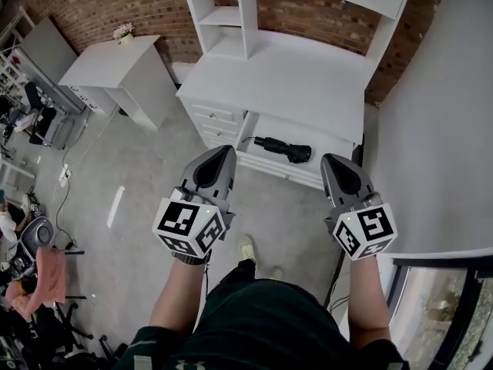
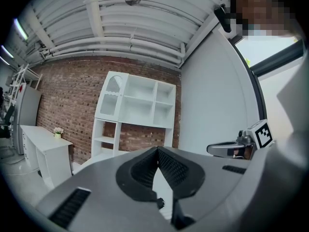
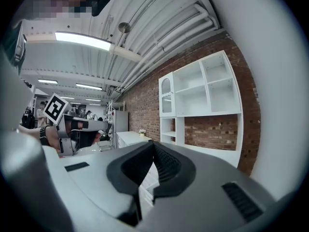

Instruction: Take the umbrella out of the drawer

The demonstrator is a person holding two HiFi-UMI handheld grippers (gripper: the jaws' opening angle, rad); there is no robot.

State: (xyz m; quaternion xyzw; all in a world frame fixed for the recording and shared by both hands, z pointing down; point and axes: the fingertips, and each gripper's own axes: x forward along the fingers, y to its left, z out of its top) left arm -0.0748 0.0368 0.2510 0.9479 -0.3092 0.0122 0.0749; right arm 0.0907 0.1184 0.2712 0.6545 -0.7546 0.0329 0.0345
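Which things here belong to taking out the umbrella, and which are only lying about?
For the job: black umbrella, open drawer, left tongs, right tongs, both shut and empty.
Lying about: side table, flower pot, pink cloth.

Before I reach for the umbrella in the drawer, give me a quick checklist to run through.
1. Drawer pulled open: ok.
2. Umbrella lying in the drawer with nothing on top: ok.
3. Left gripper empty: ok.
4. Right gripper empty: ok.
5. A gripper opened for the grasp: not ok, both have their jaws together.
6. Umbrella's strap free of snags: cannot tell.
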